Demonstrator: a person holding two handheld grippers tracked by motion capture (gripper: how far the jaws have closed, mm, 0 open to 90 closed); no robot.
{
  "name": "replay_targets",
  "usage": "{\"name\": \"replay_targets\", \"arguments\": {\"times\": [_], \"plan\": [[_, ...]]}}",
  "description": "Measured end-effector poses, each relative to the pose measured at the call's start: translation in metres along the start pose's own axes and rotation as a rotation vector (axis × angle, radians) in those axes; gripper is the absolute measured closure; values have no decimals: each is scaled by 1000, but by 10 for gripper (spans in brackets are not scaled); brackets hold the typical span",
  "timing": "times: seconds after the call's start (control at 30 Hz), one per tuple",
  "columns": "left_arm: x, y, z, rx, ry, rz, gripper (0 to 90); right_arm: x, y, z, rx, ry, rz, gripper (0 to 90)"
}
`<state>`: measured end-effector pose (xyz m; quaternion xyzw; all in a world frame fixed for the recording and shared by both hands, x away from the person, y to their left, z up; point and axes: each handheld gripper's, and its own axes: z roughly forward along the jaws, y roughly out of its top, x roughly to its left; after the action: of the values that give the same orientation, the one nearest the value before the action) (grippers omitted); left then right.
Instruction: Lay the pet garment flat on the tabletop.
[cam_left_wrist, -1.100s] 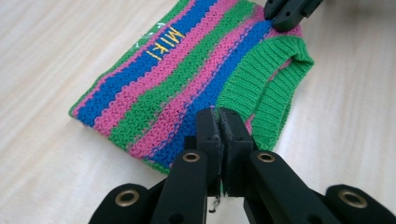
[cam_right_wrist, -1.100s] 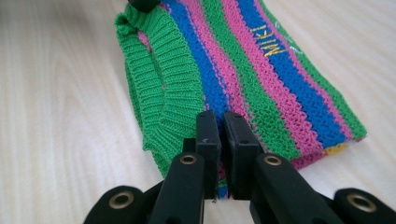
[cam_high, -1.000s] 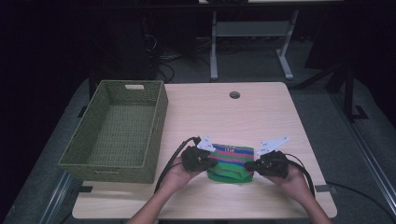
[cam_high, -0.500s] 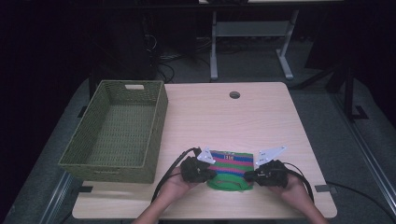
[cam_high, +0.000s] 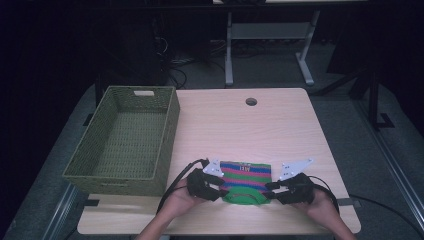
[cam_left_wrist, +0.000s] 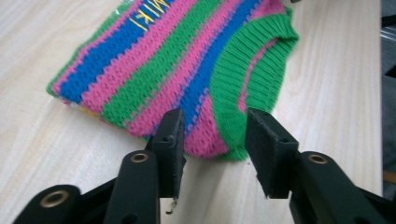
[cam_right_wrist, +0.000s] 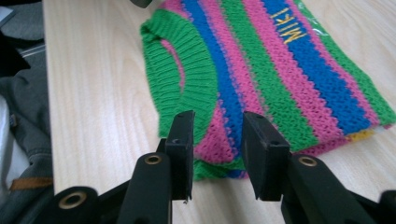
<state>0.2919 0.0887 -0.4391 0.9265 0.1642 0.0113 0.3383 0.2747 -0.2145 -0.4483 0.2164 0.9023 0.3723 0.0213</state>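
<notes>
From the high view, your folded striped sweater lies flat near the table's front edge, well right of the green basket, with the left gripper and right gripper at its two near corners. In the left gripper view the jaws have just been opening and stand partly apart, pads off the knit, so draw straight back without snagging the green collar. The right gripper view shows the same: jaws just parted, sweater edge between but unpinched; lift clear evenly.
</notes>
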Motion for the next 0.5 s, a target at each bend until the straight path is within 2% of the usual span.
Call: {"name": "replay_targets", "arguments": {"times": [0.07,0.17,0.3,0.37,0.4,0.5], "plan": [[0,-2,0,5,-9,0,530,2,0,0,10,7,-19,639],[0,-2,2,4,-13,6,525,4,1,2,20,2,-39,643],[-2,1,5,15,-31,44,524,5,1,4,27,11,-38,642],[-3,2,9,15,-36,49,527,3,0,6,37,3,-62,639],[-3,3,10,23,-38,64,529,3,0,6,41,5,-61,637],[-3,3,13,31,-42,62,534,4,-1,10,58,9,-69,627]]}}
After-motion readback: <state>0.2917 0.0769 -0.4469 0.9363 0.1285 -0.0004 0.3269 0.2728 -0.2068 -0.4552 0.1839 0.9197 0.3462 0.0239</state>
